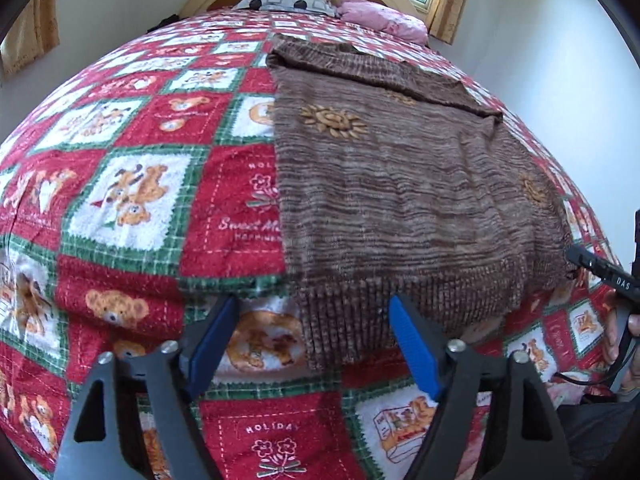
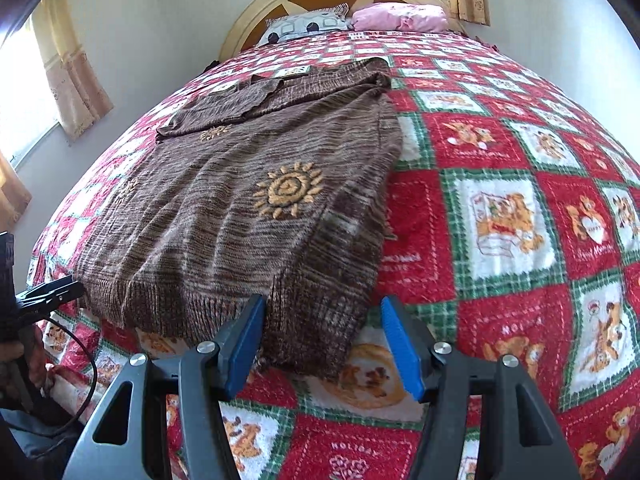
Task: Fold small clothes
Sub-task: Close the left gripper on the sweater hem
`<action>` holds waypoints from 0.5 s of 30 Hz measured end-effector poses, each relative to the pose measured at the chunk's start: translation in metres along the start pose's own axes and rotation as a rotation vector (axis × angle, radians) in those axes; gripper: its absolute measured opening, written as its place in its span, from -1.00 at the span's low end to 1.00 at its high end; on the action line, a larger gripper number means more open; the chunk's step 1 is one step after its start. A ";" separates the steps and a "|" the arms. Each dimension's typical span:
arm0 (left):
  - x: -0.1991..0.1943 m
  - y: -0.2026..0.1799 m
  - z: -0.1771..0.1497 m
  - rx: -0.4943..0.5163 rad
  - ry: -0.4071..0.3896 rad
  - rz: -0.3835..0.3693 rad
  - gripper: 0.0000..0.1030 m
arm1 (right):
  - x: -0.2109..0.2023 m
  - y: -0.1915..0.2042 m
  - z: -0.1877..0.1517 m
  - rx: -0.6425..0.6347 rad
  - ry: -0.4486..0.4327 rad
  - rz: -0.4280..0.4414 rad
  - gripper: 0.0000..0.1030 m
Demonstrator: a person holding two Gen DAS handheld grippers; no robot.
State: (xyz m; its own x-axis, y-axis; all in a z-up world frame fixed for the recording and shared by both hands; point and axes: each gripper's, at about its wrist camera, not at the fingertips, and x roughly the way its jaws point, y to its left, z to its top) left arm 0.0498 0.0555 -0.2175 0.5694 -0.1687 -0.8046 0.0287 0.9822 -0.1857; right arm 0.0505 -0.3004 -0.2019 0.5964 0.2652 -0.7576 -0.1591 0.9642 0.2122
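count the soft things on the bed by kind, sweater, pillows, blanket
brown knit sweater: 1
pillows: 2, a grey patterned pillow and a pink pillow
red teddy-bear blanket: 1
total: 4

My left black two-finger gripper with blue pads (image 1: 312, 344) points steeply down, jaws apart; my matching right gripper (image 2: 322, 344) likewise, jaws apart.

Bedspread (image 1: 132, 128) open beside sweater (image 1: 400, 184); pillows (image 1: 288, 2) seemingly far
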 end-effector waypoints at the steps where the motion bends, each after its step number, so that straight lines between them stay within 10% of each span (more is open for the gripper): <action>1: -0.001 0.002 0.000 -0.014 0.003 -0.007 0.31 | -0.002 -0.003 -0.002 0.009 0.002 0.008 0.17; 15: 0.015 0.011 -0.006 -0.113 0.077 -0.129 -0.13 | -0.016 -0.041 -0.012 0.106 0.010 0.034 0.17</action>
State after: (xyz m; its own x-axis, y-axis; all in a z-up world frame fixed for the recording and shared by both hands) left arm 0.0540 0.0631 -0.2353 0.5019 -0.3024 -0.8103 0.0020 0.9373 -0.3486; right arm 0.0380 -0.3446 -0.2062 0.5839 0.2980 -0.7552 -0.0946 0.9488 0.3012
